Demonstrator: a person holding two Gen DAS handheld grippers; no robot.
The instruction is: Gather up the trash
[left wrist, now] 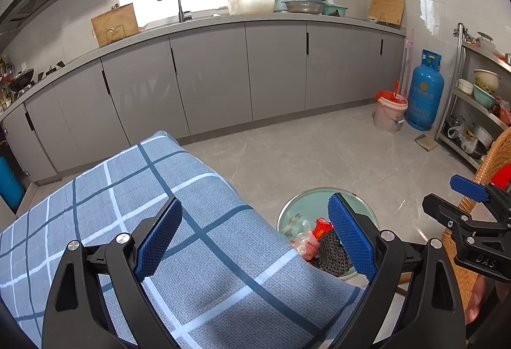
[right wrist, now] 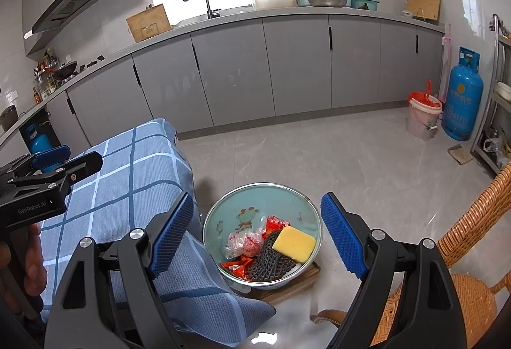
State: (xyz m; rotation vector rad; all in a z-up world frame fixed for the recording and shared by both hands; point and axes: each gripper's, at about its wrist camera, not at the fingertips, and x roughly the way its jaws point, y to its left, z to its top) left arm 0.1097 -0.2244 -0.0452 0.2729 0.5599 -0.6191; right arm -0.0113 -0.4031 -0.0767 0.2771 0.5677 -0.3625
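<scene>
Both my left claw (left wrist: 255, 237) and right claw (right wrist: 257, 235) hang open, empty, above the trash-filled basin (right wrist: 255, 199) beside the checked cloth (right wrist: 134, 163).

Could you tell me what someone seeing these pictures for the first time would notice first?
Probably the pale green basin on the floor beside the checked blue tablecloth, holding a yellow sponge, black mesh and red wrappers. Both tools, the right tool and the left tool, frame the views with open blue pads. Against the far wall stands a blue gas cylinder next to a pink bucket.
</scene>
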